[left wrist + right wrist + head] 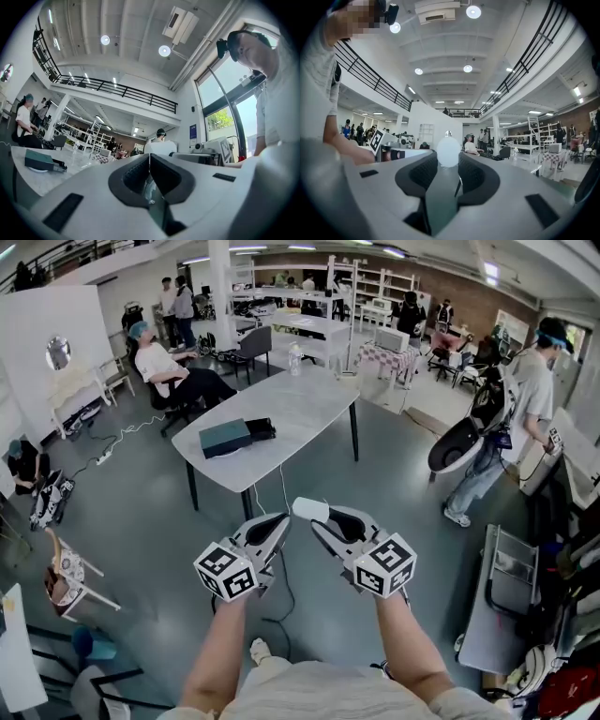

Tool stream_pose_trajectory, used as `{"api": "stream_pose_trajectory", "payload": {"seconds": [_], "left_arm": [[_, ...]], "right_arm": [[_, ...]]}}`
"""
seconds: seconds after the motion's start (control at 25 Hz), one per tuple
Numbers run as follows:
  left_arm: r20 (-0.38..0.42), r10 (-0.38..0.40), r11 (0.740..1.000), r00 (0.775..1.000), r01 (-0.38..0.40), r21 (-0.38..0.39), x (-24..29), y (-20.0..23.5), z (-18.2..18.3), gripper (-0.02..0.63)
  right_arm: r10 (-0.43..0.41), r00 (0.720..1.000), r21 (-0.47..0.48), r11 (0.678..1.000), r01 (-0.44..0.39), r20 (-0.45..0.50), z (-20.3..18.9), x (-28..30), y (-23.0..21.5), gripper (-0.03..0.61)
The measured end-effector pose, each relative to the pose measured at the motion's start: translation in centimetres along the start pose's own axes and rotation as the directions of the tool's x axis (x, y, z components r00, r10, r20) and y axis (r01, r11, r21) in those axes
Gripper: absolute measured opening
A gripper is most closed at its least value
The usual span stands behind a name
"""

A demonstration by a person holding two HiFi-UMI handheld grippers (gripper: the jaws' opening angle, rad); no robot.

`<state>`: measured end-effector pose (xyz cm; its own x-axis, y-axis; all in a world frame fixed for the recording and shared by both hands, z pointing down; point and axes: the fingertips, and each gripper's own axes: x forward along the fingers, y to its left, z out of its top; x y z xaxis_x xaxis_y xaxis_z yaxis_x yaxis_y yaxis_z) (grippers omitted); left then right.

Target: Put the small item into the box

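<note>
Right gripper (317, 517) has its jaws clamped on the small white item (309, 509), held level in mid-air, well short of the bench (309, 399) where the dark box (224, 438) sits; left gripper (279, 523) alongside, jaws pressed together, nothing between them

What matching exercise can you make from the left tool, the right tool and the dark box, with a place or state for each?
1. left tool
2. right tool
3. dark box

A. lying on the table
B. closed on the small white item
C. jaws together, nothing between them

Pairs: 1-C, 2-B, 3-A
</note>
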<state>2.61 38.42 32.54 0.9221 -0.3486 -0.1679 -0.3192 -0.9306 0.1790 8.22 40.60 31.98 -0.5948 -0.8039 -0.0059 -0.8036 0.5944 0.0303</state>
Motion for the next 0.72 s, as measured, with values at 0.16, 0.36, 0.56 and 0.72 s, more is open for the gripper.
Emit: {"api": "stream_pose_trajectory", "payload": {"seconds": [0.16,0.36,0.56,0.72], "left_arm": [[-0.003,0.003,1.000,1.000,-0.003,-0.008,-0.4,0.8,-0.1,0.025],[-0.003,0.003,1.000,1.000,-0.003,-0.011,-0.9,2.8,0.2,0.025],[0.001,-0.008,1.000,1.000,0.008,-0.017,-1.1,5.9,1.2,0.025],[-0.005,-0.030,0.999,1.000,0.030,-0.017,-0.8,8.5,2.2,0.025]], "right_arm": [[-0.008,1.000,0.006,1.000,0.008,0.008,0.1,0.8,0.0,0.152],[-0.023,1.000,0.009,1.000,0.023,0.000,-0.1,2.9,-0.2,0.152],[-0.037,0.999,0.005,0.999,0.037,-0.010,0.2,6.1,-0.7,0.152],[-0.057,0.998,0.007,0.998,0.057,-0.001,0.8,8.7,-1.6,0.153]]}}
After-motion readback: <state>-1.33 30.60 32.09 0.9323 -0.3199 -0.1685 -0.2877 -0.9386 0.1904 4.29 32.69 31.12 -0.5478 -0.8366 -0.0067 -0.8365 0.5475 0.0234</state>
